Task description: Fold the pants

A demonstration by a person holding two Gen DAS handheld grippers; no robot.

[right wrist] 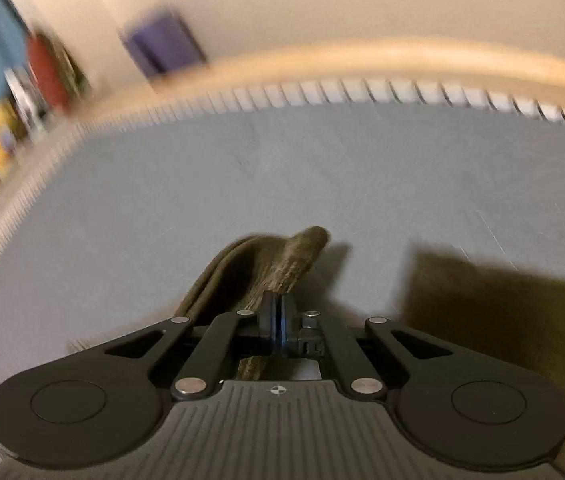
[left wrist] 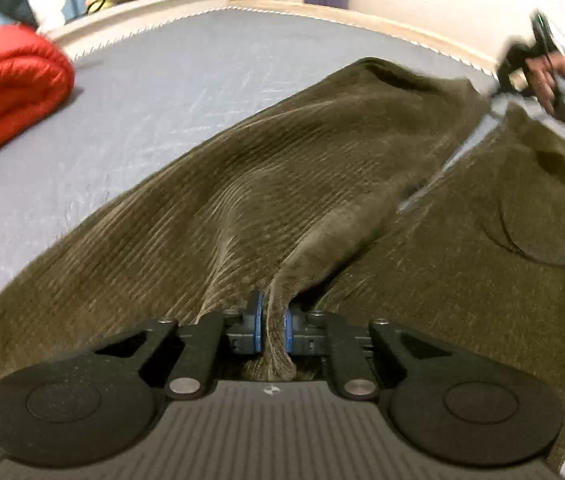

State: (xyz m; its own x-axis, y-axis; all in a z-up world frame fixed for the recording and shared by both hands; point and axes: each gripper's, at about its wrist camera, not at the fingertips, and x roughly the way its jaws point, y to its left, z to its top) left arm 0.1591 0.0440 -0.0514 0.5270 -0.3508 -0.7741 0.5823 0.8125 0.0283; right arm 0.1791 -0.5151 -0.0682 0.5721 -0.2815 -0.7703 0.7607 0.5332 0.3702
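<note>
Both grippers' fingers pinch the brown pants [left wrist: 302, 184]: left gripper [left wrist: 273, 326], right gripper [right wrist: 278, 320], over the grey mattress [left wrist: 142, 92].

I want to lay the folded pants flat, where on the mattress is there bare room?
Bare grey mattress lies between the olive pants and the red bundle, up to the stitched far edge. The right side is covered by pants.
</note>
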